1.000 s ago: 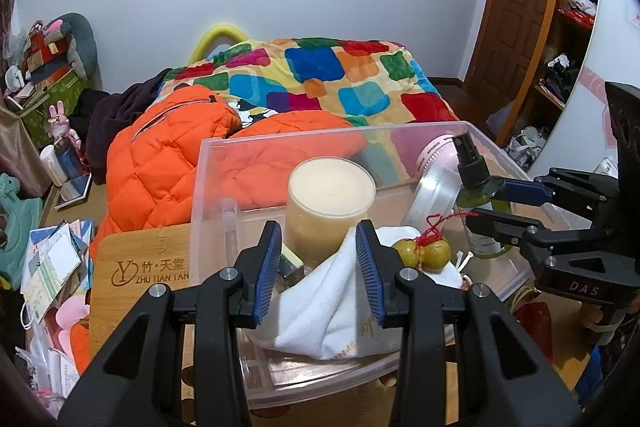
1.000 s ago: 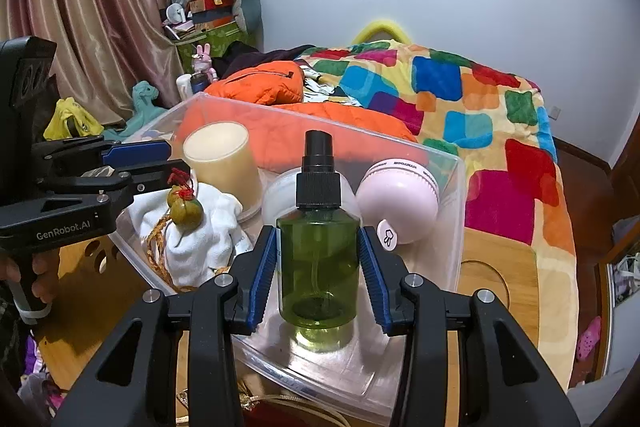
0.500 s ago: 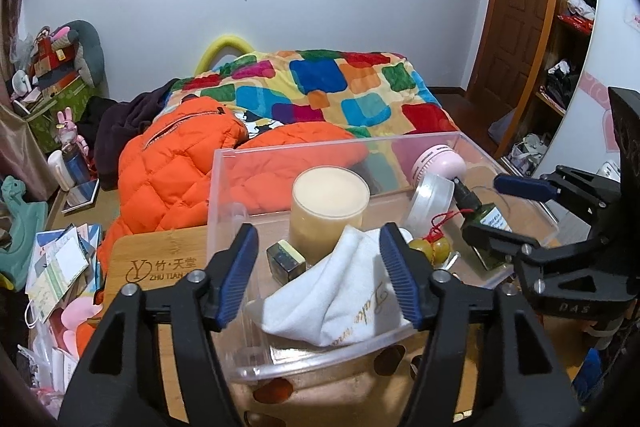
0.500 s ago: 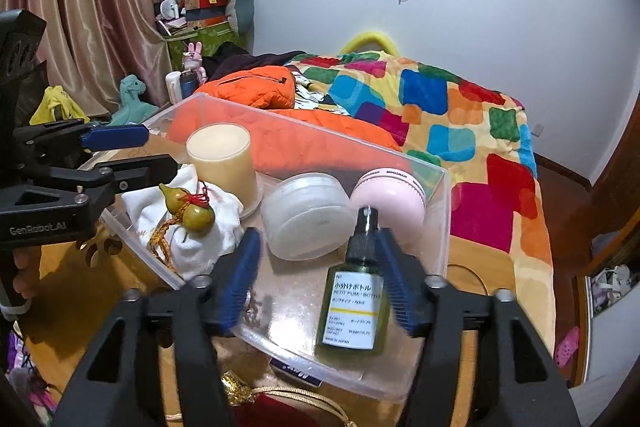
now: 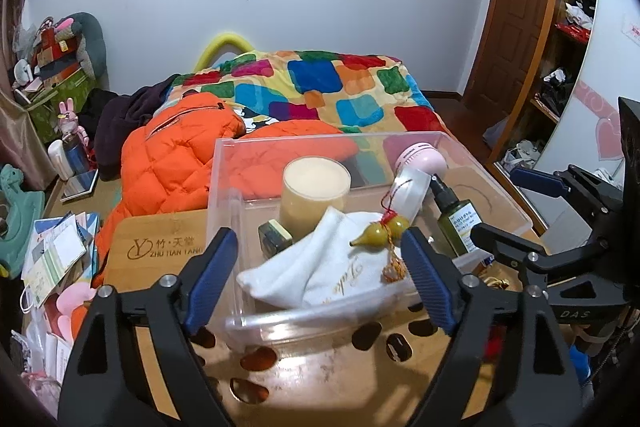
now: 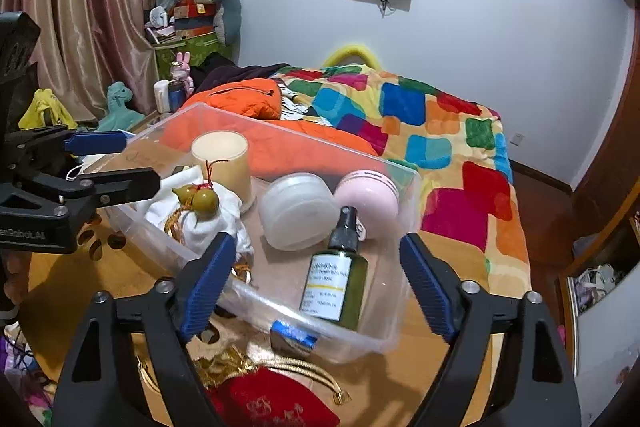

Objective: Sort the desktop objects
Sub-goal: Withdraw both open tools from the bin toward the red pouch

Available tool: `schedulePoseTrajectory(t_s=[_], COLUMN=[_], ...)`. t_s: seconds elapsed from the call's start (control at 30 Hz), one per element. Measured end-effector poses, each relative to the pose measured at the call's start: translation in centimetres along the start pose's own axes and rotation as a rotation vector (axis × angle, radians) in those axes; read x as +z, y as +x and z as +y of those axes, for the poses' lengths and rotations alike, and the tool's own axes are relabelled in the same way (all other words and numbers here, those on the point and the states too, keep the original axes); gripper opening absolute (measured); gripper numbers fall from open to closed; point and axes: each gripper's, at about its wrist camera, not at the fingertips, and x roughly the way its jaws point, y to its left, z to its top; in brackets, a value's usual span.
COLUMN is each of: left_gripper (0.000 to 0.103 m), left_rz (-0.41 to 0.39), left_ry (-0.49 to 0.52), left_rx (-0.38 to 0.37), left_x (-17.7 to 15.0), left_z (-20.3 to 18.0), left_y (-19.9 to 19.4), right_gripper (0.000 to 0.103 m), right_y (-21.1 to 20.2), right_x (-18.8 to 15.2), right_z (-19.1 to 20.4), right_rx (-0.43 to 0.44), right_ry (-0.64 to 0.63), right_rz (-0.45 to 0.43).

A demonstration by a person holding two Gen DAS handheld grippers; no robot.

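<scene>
Here, in the right wrist view, the green spray bottle [image 6: 335,277] lies on its side on the floor of the clear plastic bin [image 6: 400,187], toward the near right corner. Its long axis runs from 6 to 12 o'clock, with the black pump cap at 12 o'clock, just beside the frosted jar [image 6: 298,211] and the pink round device [image 6: 368,197]; whether the cap touches either cannot be told. The label faces up. The right gripper [image 6: 316,279] stands spread wide, its blue pads on either side of the bottle and apart from it, holding nothing. At 10 o'clock of the bottle, the cream candle [image 6: 222,163] stands upright behind a white towel [image 6: 208,219] bearing an olive gourd charm [image 6: 198,199]. In the left wrist view, the left gripper [image 5: 318,277] is likewise spread, empty, its pads flanking the near rim of the bin [image 5: 320,313]. There the bottle [image 5: 454,217] points its cap toward 11 o'clock.
</scene>
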Motion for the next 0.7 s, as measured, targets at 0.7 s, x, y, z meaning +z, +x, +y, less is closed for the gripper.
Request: schedulePoseTrajectory(t_s=[0.7], left_gripper=[0.093], left_rz=[0.005], left_ry=[0.011], left_rx=[0.028], left_x=[-3.5], left_z=[-2.0], left_y=[-2.1], right_gripper=[0.085], right_y=[-2.6], right_x=[-5.6], right_z=[-1.5], right_rx=[0.018], right_ry=[0.115], right_rz=[0.075])
